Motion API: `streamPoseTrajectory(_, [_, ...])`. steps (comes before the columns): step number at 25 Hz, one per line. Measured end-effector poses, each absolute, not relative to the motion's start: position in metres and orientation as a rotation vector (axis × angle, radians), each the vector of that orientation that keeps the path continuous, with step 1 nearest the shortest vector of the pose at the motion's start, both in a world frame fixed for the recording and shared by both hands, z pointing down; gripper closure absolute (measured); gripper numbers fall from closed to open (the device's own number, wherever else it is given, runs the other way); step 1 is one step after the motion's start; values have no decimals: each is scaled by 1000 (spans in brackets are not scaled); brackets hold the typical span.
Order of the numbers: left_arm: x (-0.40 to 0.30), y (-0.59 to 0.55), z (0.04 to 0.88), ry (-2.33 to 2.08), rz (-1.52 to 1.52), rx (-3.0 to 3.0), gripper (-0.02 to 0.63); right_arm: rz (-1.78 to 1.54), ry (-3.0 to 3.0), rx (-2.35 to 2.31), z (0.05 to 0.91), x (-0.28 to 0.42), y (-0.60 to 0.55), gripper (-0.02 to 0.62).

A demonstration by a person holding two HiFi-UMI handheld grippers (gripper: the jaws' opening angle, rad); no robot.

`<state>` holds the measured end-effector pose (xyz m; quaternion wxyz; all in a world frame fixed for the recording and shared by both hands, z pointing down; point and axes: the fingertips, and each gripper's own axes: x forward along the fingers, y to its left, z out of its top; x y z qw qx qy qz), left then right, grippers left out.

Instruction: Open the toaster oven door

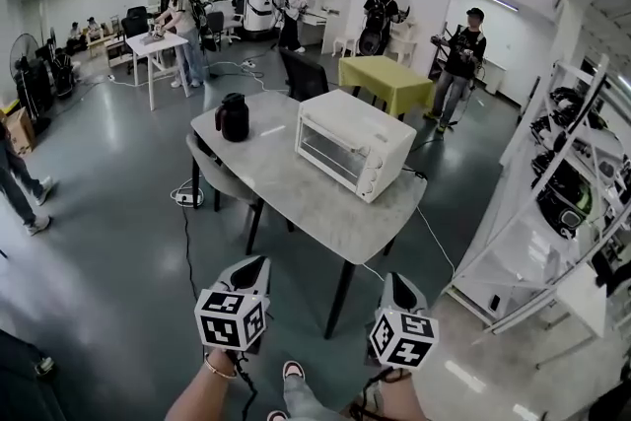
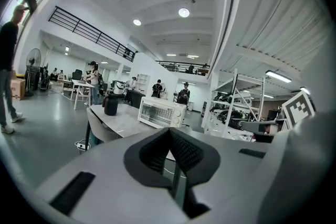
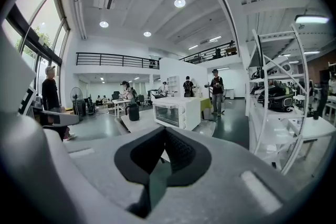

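A white toaster oven (image 1: 353,142) stands on the far right part of a grey table (image 1: 286,187), its glass door closed and facing me, knobs at its right end. It also shows ahead in the left gripper view as the toaster oven (image 2: 161,112) and in the right gripper view as the toaster oven (image 3: 176,112). My left gripper (image 1: 248,268) and right gripper (image 1: 396,283) hang low in front of the table, well short of the oven. Both are shut with nothing between the jaws; the left gripper (image 2: 169,131) and right gripper (image 3: 164,131) show their pads meeting.
A black kettle (image 1: 233,116) sits at the table's far left corner. A grey chair (image 1: 219,177) is tucked at the table's left side, a yellow table (image 1: 386,81) stands behind, and white shelving (image 1: 557,212) runs along the right. Several people stand further back.
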<state>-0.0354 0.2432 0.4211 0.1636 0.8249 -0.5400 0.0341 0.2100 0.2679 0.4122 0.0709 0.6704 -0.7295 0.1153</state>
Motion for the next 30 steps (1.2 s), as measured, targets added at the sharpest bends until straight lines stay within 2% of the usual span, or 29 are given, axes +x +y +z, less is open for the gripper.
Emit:
streamPoseTrajectory(6, [-42,190,415,-1574,98,2348,601,326,-2221,2009,405,208,206,590])
streamPoseTrajectory(18, [-14,75,405,-1585,154,2354,601,378,-2221,1994,407,243,91,589])
streamPoseTrajectory(30, [-28,-27,413,-1572,135,2344,601,383,-2187,1966,417,232,-3,590])
